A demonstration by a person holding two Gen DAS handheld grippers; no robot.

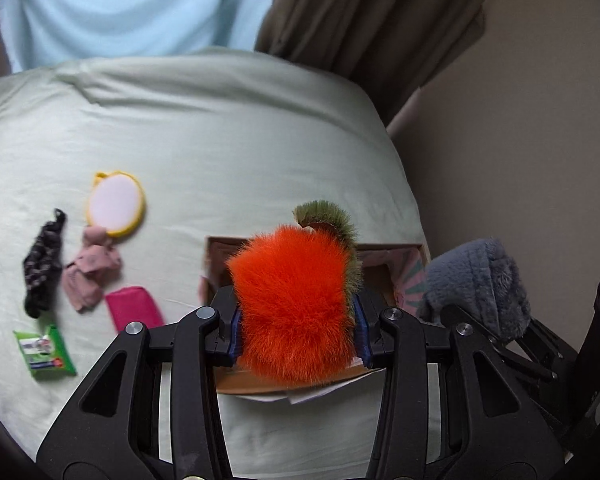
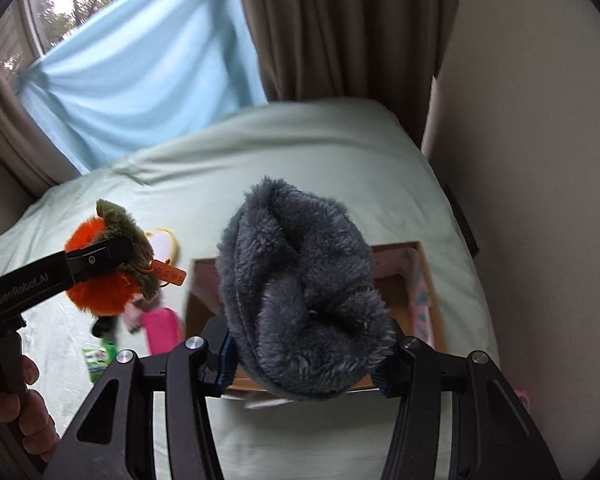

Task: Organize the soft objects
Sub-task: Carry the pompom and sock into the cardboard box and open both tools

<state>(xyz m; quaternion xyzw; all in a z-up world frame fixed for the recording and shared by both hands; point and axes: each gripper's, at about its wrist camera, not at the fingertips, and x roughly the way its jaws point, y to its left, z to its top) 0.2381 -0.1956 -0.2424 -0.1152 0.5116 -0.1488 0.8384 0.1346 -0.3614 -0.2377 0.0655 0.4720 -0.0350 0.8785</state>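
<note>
Gripping an orange plush [image 1: 292,300] with a green fringe, the left gripper [image 1: 298,334] holds it clear of the bed [image 1: 228,140], its blue pads pressed into the fur on both sides. The plush hangs over an open cardboard box [image 1: 384,252] that lies on the pale green sheet, hiding most of the box's inside. From the right wrist view the same plush [image 2: 100,276] shows an orange tag on a loop, and the left gripper [image 2: 100,258] reaches in from the left edge, with a person's hand [image 2: 28,412] on its handle.

The right gripper [image 2: 304,360] is clamped on a grey fleece item [image 2: 300,292], bunched and folded between its pads, also held above the box [image 2: 424,280]. In the left wrist view that grey bundle [image 1: 476,284] sits just to the right of the box, with the right gripper [image 1: 512,332] only partly seen beneath it.

Spread on the sheet to the left of the box are a yellow-rimmed mirror [image 1: 116,204], a dark patterned cloth [image 1: 44,264], a crumpled pink cloth [image 1: 92,276] touching the mirror's lower edge, a magenta case [image 1: 134,310] and a green wipes pack [image 1: 44,352]. Behind the bed hang a brown curtain [image 2: 324,28] and a light blue cloth [image 2: 140,76] across a window.
</note>
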